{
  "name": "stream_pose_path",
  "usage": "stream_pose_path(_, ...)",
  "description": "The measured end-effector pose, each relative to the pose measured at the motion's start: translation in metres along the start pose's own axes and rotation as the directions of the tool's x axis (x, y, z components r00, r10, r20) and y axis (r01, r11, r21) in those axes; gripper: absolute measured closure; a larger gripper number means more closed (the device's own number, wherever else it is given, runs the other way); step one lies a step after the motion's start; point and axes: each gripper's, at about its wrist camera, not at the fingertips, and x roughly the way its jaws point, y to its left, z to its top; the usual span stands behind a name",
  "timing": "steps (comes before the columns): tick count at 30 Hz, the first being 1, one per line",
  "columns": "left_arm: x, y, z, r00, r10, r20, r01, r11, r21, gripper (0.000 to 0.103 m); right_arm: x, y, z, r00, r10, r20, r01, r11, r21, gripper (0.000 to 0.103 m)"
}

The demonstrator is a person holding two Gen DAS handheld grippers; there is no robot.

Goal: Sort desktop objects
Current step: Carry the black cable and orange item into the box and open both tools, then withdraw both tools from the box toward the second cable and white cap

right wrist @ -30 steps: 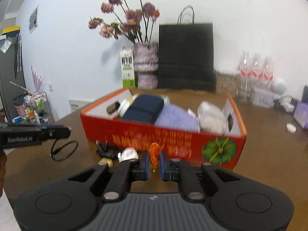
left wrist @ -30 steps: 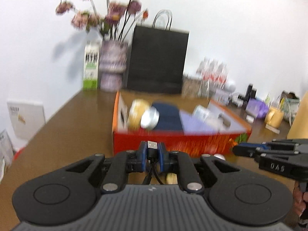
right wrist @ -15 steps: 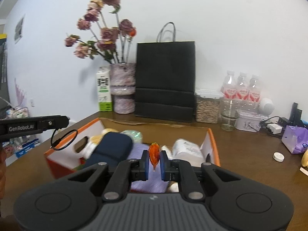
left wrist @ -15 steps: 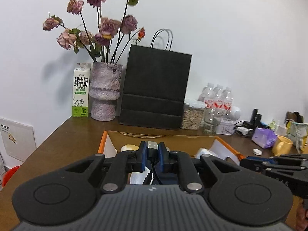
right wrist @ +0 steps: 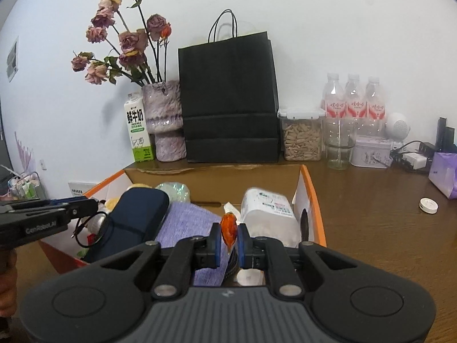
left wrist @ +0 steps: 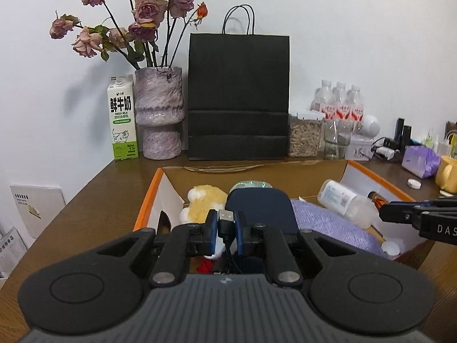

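Both claws hang over the orange cardboard box (left wrist: pixel 148 197) on the counter (right wrist: pixel 371 214), apparently to drop in their loads: left claw (left wrist: pixel 226 230) clenched on a USB cable (left wrist: pixel 225 220), right claw (right wrist: pixel 228 240) pinching a small orange object (right wrist: pixel 228 228).

1. The left wrist view looks forward and slightly down along the left hand-held gripper (left wrist: pixel 226 230), low over the surface (left wrist: pixel 94 208) and close above the near edge of an open cardboard box (left wrist: pixel 148 200).
2. The right wrist view looks the same way along the right hand-held gripper (right wrist: pixel 228 238), from further right, over the box's (right wrist: pixel 314 200) right part.
3. Both face the white wall, with the black paper bag (left wrist: pixel 238 97) (right wrist: pixel 228 97), the vase (left wrist: pixel 158 111) (right wrist: pixel 165 120) and the milk carton (left wrist: pixel 122 117) (right wrist: pixel 138 127) shared.
4. Each view catches the other gripper at its edge.
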Motion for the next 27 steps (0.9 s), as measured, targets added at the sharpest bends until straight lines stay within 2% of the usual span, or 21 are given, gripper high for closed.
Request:
stream_pose_path(5, 0.001, -0.003, -0.003, 1.0, 0.008, 0.0, -0.008, 1.0, 0.017, 0.089, -0.002, 0.003, -0.003, 1.0, -0.024, 0.004, 0.024, 1.0, -0.01, 0.089)
stream_pose_path(6, 0.001, -0.003, -0.003, 1.0, 0.014, 0.006, -0.014, 1.0, 0.02, 0.086, -0.003, 0.003, -0.003, 1.0, -0.03, 0.008, 0.03, 0.999, -0.014, 0.089)
stream_pose_path(7, 0.0, -0.004, -0.003, 1.0, 0.02, 0.012, -0.02, 0.999, 0.026, 0.083, -0.003, 0.005, -0.004, 0.999, -0.037, 0.013, 0.037, 0.999, -0.02, 0.083)
stream_pose_path(8, -0.002, -0.004, -0.003, 1.0, 0.024, 0.02, -0.025, 0.999, 0.027, 0.069, -0.004, 0.005, -0.004, 0.999, -0.04, 0.018, 0.04, 0.999, -0.023, 0.065)
stream_pose_path(9, -0.003, -0.004, -0.003, 0.999, 0.028, 0.029, -0.029, 0.999, 0.026, 0.053, -0.006, 0.006, -0.004, 0.999, -0.043, 0.027, 0.044, 0.999, -0.026, 0.038)
stream_pose_path(10, -0.005, -0.004, -0.003, 0.999, 0.035, 0.04, -0.036, 0.999, 0.025, 0.045, -0.007, 0.007, -0.004, 0.998, -0.049, 0.037, 0.05, 0.998, -0.028, 0.025)
stream_pose_path(11, -0.007, -0.004, -0.002, 0.998, 0.044, 0.049, -0.045, 0.999, 0.024, 0.028, -0.009, 0.009, -0.005, 0.997, -0.057, 0.053, 0.059, 0.998, -0.037, 0.008)
stream_pose_path(12, -0.009, -0.005, -0.001, 0.997, 0.052, 0.062, -0.053, 0.998, 0.023, 0.011, -0.011, 0.01, -0.004, 0.996, -0.062, 0.07, 0.065, 0.997, -0.045, 0.005)
stream_pose_path(13, -0.011, -0.005, -0.001, 0.995, 0.059, 0.084, -0.061, 0.998, 0.02, 0.003, -0.013, 0.011, -0.004, 0.994, -0.067, 0.085, 0.071, 0.996, -0.05, 0.004)
stream_pose_path(14, -0.014, -0.005, -0.001, 0.992, 0.064, 0.105, -0.066, 0.998, 0.019, 0.0, -0.014, 0.012, -0.004, 0.993, -0.07, 0.09, 0.075, 0.996, -0.052, 0.001)
stream_pose_path(16, -0.017, -0.006, -0.001, 0.99, 0.074, 0.122, -0.077, 0.997, 0.02, 0.0, -0.014, 0.012, -0.004, 0.993, -0.072, 0.091, 0.077, 0.996, -0.05, 0.0)
stream_pose_path(27, -0.015, -0.005, -0.002, 0.99, 0.089, 0.106, -0.09, 0.996, 0.008, 0.0, -0.013, 0.011, -0.006, 0.993, -0.082, 0.082, 0.086, 0.995, -0.042, 0.0)
